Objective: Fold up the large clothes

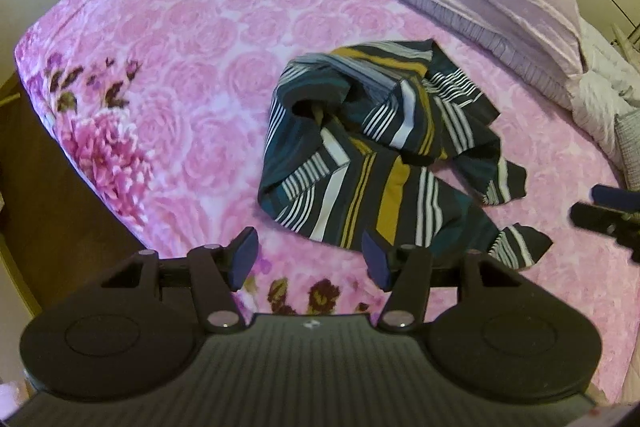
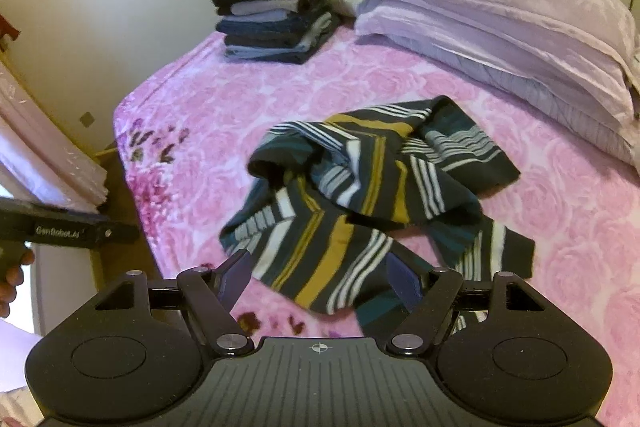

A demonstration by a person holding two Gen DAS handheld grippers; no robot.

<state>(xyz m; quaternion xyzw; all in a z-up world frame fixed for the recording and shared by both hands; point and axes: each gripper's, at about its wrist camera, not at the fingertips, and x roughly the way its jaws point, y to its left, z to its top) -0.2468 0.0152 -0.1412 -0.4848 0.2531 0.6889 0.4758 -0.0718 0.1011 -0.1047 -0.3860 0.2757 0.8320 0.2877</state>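
A crumpled striped garment (image 1: 384, 151), dark teal with white and mustard bands, lies in a heap on the pink floral bedspread (image 1: 180, 75). My left gripper (image 1: 310, 261) hovers open above the bedspread just in front of the garment's near edge, nothing between its fingers. The right wrist view shows the same garment (image 2: 372, 199) spread ahead, with my right gripper (image 2: 320, 281) open over its near hem and not gripping it. The right gripper's tip shows at the right edge of the left wrist view, and the left gripper's body appears at the far left of the right wrist view.
A stack of folded clothes (image 2: 272, 3) sits at the far corner of the bed. Lilac pillows and bedding (image 2: 500, 23) lie along the far right side. The bed edge drops off at the left (image 1: 48, 131). A person's hand (image 2: 16, 275) holds the left gripper.
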